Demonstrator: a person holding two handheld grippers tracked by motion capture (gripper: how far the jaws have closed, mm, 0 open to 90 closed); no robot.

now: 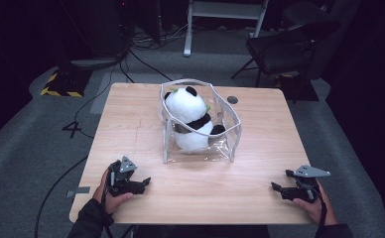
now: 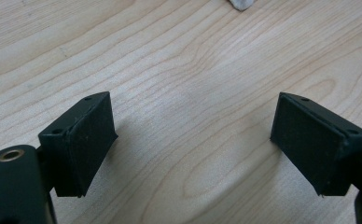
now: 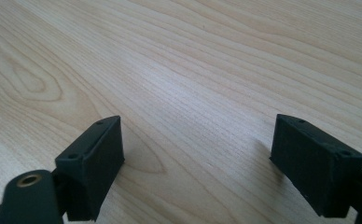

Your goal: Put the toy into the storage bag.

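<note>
A black-and-white panda plush (image 1: 190,118) sits inside a clear plastic bag with white trim (image 1: 232,136) at the middle of the wooden table (image 1: 131,129). My left gripper (image 1: 146,182) rests near the table's front left, jaws pointing right, open with nothing between them. In the left gripper view the gripper (image 2: 193,135) has only bare wood between its pads (image 2: 83,140). My right gripper (image 1: 276,187) rests near the front right, pointing left, also open and empty. In the right gripper view the gripper (image 3: 198,158) frames bare wood. Both stand well short of the bag.
A small dark round mark (image 1: 232,99) lies on the table behind the bag. Beyond the table are a dark chair (image 1: 289,47), a white frame (image 1: 225,15), cables on the grey floor and a yellow-black striped base (image 1: 61,84).
</note>
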